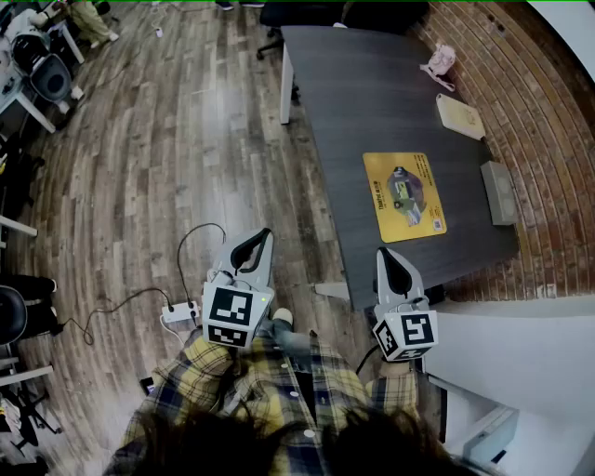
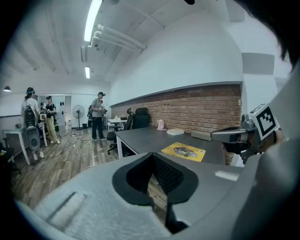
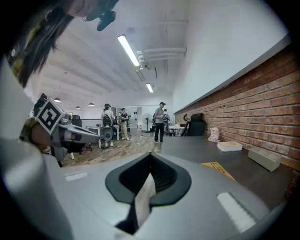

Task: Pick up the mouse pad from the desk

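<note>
A yellow mouse pad (image 1: 403, 195) with a printed picture lies flat on the dark grey desk (image 1: 372, 102), toward its near right part. It also shows in the left gripper view as the mouse pad (image 2: 183, 151) and, by one corner, in the right gripper view as the mouse pad (image 3: 218, 169). My left gripper (image 1: 263, 238) hangs over the wooden floor, left of the desk's near corner, shut and empty. At the desk's near edge, short of the pad, my right gripper (image 1: 382, 256) is shut too, holding nothing.
On the desk lie a cream board (image 1: 460, 116), a grey box (image 1: 498, 191) by the brick wall (image 1: 548, 139) and a pink item (image 1: 439, 61). An office chair (image 1: 307, 13) stands at the far end. A power strip with cables (image 1: 178, 313) lies on the floor. People stand far off (image 2: 98, 115).
</note>
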Demonstrator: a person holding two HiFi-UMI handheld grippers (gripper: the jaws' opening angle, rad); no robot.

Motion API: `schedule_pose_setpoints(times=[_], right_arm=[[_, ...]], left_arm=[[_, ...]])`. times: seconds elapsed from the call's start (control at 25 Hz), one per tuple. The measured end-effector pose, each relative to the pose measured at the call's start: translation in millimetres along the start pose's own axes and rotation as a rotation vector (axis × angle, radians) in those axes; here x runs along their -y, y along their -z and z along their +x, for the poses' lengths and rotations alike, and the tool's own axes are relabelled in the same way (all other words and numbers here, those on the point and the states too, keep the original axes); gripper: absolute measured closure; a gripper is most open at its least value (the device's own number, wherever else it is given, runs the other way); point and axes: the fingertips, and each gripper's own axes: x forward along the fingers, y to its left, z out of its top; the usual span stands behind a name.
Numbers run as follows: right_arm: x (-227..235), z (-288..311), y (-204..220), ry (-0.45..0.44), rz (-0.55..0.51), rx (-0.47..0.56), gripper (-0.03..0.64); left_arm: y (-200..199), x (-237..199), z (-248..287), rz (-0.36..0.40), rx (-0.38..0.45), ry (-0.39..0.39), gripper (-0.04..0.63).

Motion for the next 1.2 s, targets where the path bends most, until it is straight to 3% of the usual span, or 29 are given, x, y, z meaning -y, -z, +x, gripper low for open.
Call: schedule_pose_setpoints(times=[0.28, 0.36, 0.68, 1.0, 1.2], right_arm=[[14.2, -5.4, 1.2, 0.014, 0.077, 0.023, 0.609], [17.6, -4.0, 1.4, 0.019, 0.089, 0.027, 0.602], [34.2, 16.4, -1.1, 0.051, 0.117, 0.034, 0.493], [42.0, 72.6, -5.0, 0.083, 0.138, 0.025, 0.423], [42.5, 124.8, -23.2, 0.11, 0.144, 0.041, 0.4]], left_arm=[[1.7, 6.2, 5.2, -0.013, 0.01, -0.011, 0.59], [-0.3, 4.9, 8.5, -0.023, 0.011, -0.011, 0.528], [-5.1, -12.4, 37.6, -0.042, 0.006, 0.0, 0.446], [-19.7, -41.6, 93.9, -0.026, 0.015, 0.082, 0.353], [-43.4, -76.9, 136.2, 0.017, 0.026, 0.128, 0.341]])
